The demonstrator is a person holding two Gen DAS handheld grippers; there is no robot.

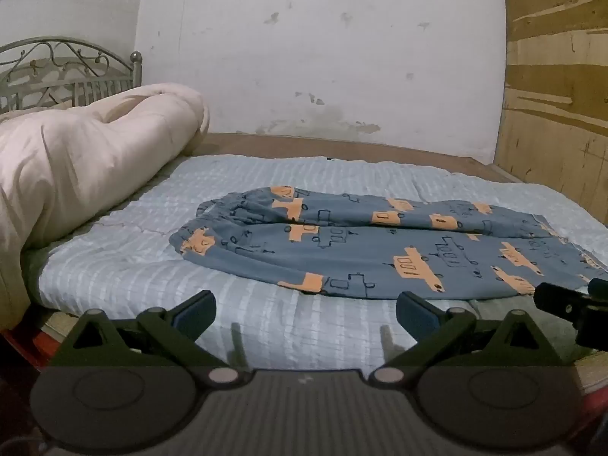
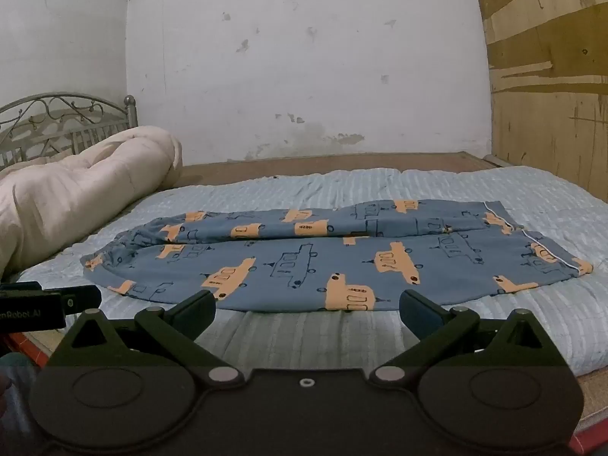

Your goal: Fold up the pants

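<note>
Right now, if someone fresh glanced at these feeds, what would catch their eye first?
The blue pants with orange vehicle prints, lying lengthwise across the pale striped bedcover. Next, the rolled cream duvet at the left by the metal headboard. Both the left gripper and right gripper stand open, short of the fabric.

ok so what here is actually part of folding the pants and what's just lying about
Part of the job:
- blue pants with orange vehicle print, laid flat on the bed
- left tongs, open, empty
- right tongs, open, empty
- light blue bedspread, the surface under the pants

Just lying about:
- rolled cream duvet
- metal headboard
- plywood panel
</note>
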